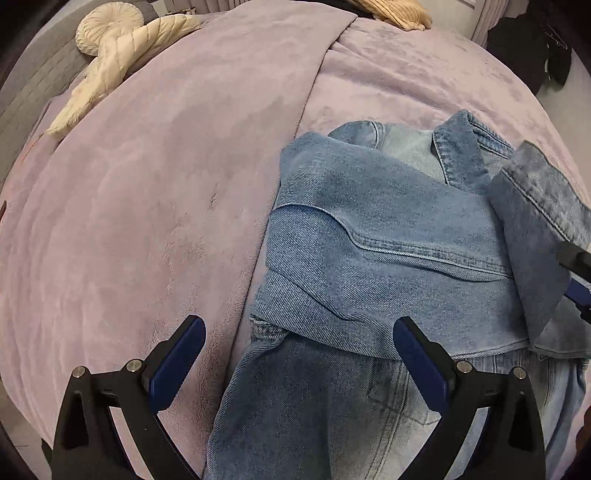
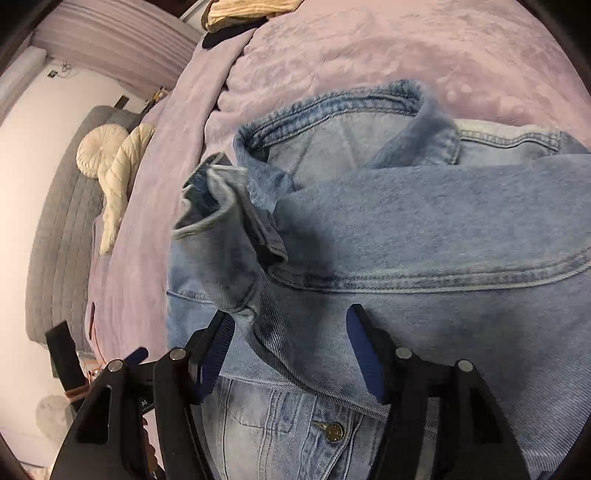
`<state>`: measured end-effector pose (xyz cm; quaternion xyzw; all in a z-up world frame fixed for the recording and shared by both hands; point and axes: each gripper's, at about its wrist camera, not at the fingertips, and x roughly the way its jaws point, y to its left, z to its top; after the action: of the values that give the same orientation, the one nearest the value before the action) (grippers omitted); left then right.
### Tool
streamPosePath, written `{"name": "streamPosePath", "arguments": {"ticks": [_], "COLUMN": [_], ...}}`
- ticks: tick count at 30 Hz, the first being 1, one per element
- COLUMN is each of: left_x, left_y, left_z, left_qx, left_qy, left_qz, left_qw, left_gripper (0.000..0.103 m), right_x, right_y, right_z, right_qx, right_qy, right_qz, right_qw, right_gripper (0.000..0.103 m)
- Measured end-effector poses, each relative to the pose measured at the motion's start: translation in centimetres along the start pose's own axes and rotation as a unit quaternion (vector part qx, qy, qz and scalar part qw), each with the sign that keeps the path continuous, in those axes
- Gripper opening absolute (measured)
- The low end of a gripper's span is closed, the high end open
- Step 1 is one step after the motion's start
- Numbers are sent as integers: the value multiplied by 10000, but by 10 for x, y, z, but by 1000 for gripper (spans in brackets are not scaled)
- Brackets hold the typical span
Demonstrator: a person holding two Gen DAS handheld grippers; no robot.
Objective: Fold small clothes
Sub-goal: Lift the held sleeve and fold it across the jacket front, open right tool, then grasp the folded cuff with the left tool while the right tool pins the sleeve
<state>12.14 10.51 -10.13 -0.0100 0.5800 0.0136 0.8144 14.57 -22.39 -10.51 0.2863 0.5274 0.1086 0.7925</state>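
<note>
A light blue denim jacket (image 1: 388,236) lies on a lilac blanket (image 1: 147,221), collar at the far side, one sleeve folded across its body. My left gripper (image 1: 299,332) is open above the jacket's near left edge, holding nothing. My right gripper (image 2: 290,321) is open just above the jacket (image 2: 424,229). A loose sleeve cuff (image 2: 221,206) stands bunched up between and beyond its fingers. The right gripper's tip also shows at the right edge of the left wrist view (image 1: 574,258), beside the raised sleeve (image 1: 539,229).
A cream quilted garment (image 1: 118,55) and a round cream cushion (image 1: 103,26) lie at the far left of the bed. A tan knit item (image 1: 399,13) lies at the far edge. A grey padded headboard (image 2: 62,229) and dark clothes (image 1: 532,48) stand beyond the bed.
</note>
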Motion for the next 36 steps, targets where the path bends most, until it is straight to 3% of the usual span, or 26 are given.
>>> {"name": "streamPosePath", "arguments": {"ticks": [1, 3, 4, 5, 10, 13, 14, 16, 20, 24, 25, 26, 27, 31, 32, 33, 36], "left_x": [-1, -6, -9, -12, -10, -5, -4, -1, 16, 40, 42, 44, 47, 24, 17, 11, 18], "left_y": [3, 10, 15, 19, 33, 22, 15, -1, -37, -64, -70, -76, -81, -82, -78, -74, -68], "left_z": [1, 4, 6, 7, 16, 18, 19, 22, 32, 43, 46, 49, 50, 55, 54, 52, 42], "left_qx": [-32, -92, -112, -128, -261, -166, -116, -33, 84, 14, 5, 46, 64, 171, 190, 198, 314], "left_qy": [-10, -52, -95, -138, -82, 31, 62, 178, 572, 846, 854, 935, 1071, 631, 526, 448, 552], "left_qz": [-46, -135, -172, -201, -513, -842, -980, -1327, -2019, -2192, -2278, -2419, -2551, -2551, -2623, -2725, -2701], "left_qw": [10000, 9999, 9997, 9996, 9983, 9963, 9951, 9910, 9777, 9720, 9700, 9658, 9610, 9647, 9634, 9609, 9607], "left_gripper": [103, 103, 103, 103, 103, 103, 103, 103, 103, 102, 83, 43, 23, 22, 22, 22, 22], "right_x": [-3, -2, 1, 6, 53, 70, 64, 47, -2, -54, -65, -75, -85, -110, -117, -123, -134], "right_y": [5, 20, 27, 38, 82, 75, 70, 61, 24, -53, -72, -91, -109, -166, -175, -177, -164], "right_z": [3, 9, 10, 11, -20, -41, -44, -48, -60, -82, -88, -92, -95, -87, -82, -77, -63], "right_qx": [-2, -163, -323, -553, -1804, -1846, -1699, -1456, -811, 723, 1110, 1482, 1807, 2859, 2953, 2880, 1902], "right_qy": [-57, -82, -43, -2, 652, 978, 990, 947, 879, 649, 535, 378, 165, -630, -787, -819, -881], "right_qz": [-18, 82, 112, 29, -468, -754, -633, -367, 6, 111, 124, 147, 149, 291, 281, 186, -185], "right_qw": [10000, 9998, 9994, 9985, 9803, 9750, 9784, 9841, 9928, 9952, 9923, 9881, 9833, 9557, 9517, 9539, 9776], "right_gripper": [66, 54, 29, 24, 24, 32, 49, 69, 69, 69, 69, 69, 69, 66, 34, 20, 20]}}
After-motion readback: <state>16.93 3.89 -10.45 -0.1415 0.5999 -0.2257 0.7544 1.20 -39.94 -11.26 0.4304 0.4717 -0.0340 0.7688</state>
